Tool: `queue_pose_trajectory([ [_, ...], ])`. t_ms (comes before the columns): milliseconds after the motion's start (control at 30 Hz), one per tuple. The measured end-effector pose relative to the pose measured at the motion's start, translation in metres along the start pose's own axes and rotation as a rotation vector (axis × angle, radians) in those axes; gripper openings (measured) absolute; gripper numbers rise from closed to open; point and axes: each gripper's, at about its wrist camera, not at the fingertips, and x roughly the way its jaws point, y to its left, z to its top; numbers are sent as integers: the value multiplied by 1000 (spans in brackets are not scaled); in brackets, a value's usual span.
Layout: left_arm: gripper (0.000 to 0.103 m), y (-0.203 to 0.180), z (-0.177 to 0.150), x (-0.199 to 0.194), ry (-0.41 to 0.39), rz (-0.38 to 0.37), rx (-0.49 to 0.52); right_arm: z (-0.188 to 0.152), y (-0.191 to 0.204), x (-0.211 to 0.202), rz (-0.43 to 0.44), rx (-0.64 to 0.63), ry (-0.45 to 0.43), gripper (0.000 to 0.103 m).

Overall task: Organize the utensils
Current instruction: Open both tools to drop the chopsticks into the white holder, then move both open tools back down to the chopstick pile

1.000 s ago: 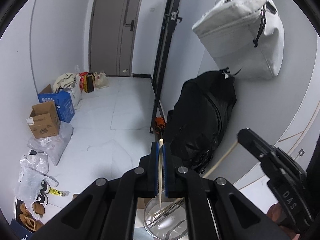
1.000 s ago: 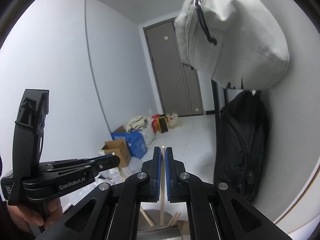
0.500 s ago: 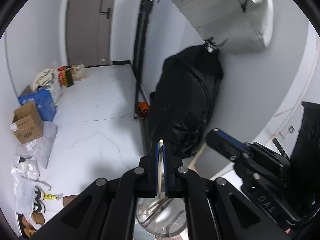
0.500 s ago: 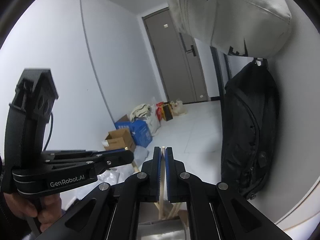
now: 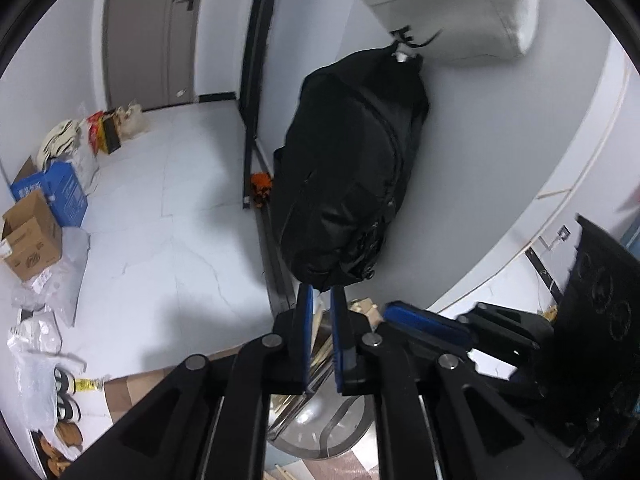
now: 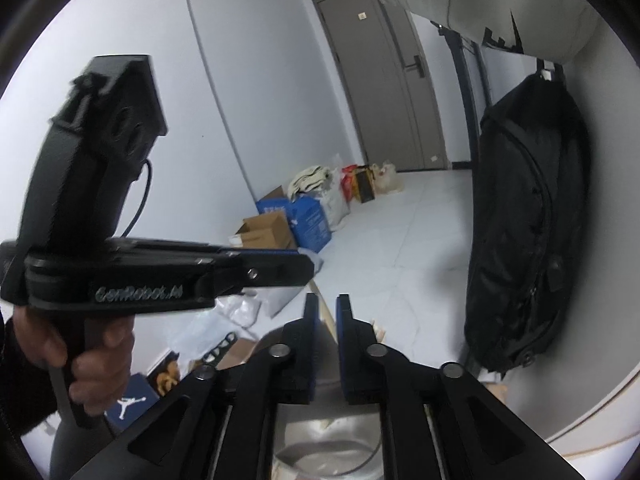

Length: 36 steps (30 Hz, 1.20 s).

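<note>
A round steel utensil holder (image 5: 320, 428) sits just below both grippers, with several wooden chopsticks (image 5: 320, 354) leaning inside it. My left gripper (image 5: 321, 300) is open a little and empty, right above the holder's rim. My right gripper (image 6: 327, 308) is also open a little and empty, above the same holder (image 6: 328, 444). A chopstick (image 6: 326, 312) stands between and behind its fingers, not gripped. The right gripper shows in the left wrist view (image 5: 424, 318), and the left one in the right wrist view (image 6: 276, 270), held by a hand.
A black backpack (image 5: 344, 176) hangs on the white wall to the right, under a white bag (image 5: 452, 8). Cardboard boxes (image 5: 32, 236), plastic bags and shoes lie on the floor at the left. A grey door (image 6: 384, 80) is at the far end.
Both grippers were shut on a chopstick each; both have opened slightly and let them drop into the holder. Both have moved down toward the holder and closer together.
</note>
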Motion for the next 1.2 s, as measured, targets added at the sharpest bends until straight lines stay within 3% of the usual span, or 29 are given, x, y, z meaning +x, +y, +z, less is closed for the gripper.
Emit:
queue_pose_trajectory([
  [133,14,5,-3,-8,-19,46,-39,-10,-5,-14,-25,25,-14,26],
  [300,19,7,-16,-24,-67,117,-71,-18,-13,-33,-55,79,-24,50],
  [467,19,7,-30,-38,-96,176,-114,-17,-7,-51,-51,99,-39,56],
  [567,19,0,-37,-48,-104,221,-98,-16,5,-59,-40,84,-48,65],
  [733,22,-5,-47,-59,-113,240,-95,-17,28,-71,-6,47,-52,70],
  [833,40,-4,-54,-66,-123,257,-102,-19,41,-79,5,39,-63,75],
  [1033,46,-3,-72,-77,-134,268,-112,-27,61,-88,17,19,-57,79],
  [1133,61,-1,-85,-80,-140,280,-128,-34,69,-90,20,19,-47,83],
  [1200,63,2,-94,-82,-146,290,-143,-40,73,-91,21,14,-36,84],
])
